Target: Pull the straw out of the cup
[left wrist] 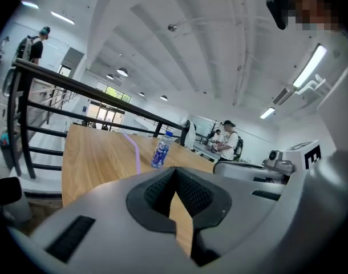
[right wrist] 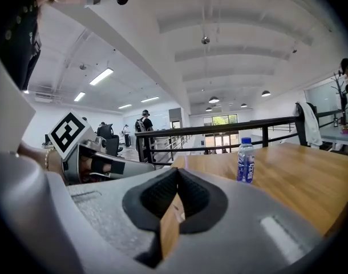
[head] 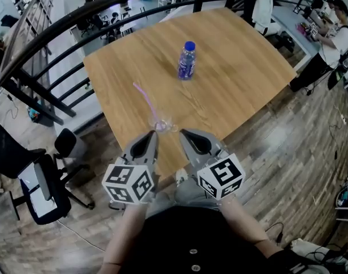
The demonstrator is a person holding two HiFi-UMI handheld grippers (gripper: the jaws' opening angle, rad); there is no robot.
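A clear cup (head: 163,124) stands near the front edge of the wooden table (head: 231,79), and a purple straw (head: 145,99) leans out of it toward the back left. My left gripper (head: 153,136) and right gripper (head: 184,133) hover side by side just short of the cup, both shut with nothing in them. In the left gripper view the jaw tips of that gripper (left wrist: 175,170) meet, and the straw (left wrist: 136,153) rises beyond them. The right gripper (right wrist: 177,172) is likewise shut. The jaws hide the cup in both gripper views.
A blue-capped water bottle (head: 186,60) stands mid-table behind the cup, also in the left gripper view (left wrist: 161,150) and the right gripper view (right wrist: 246,160). A black railing (head: 60,36) runs behind the table. Office chairs (head: 43,187) stand at the left, and people at desks (head: 334,33) are at the far right.
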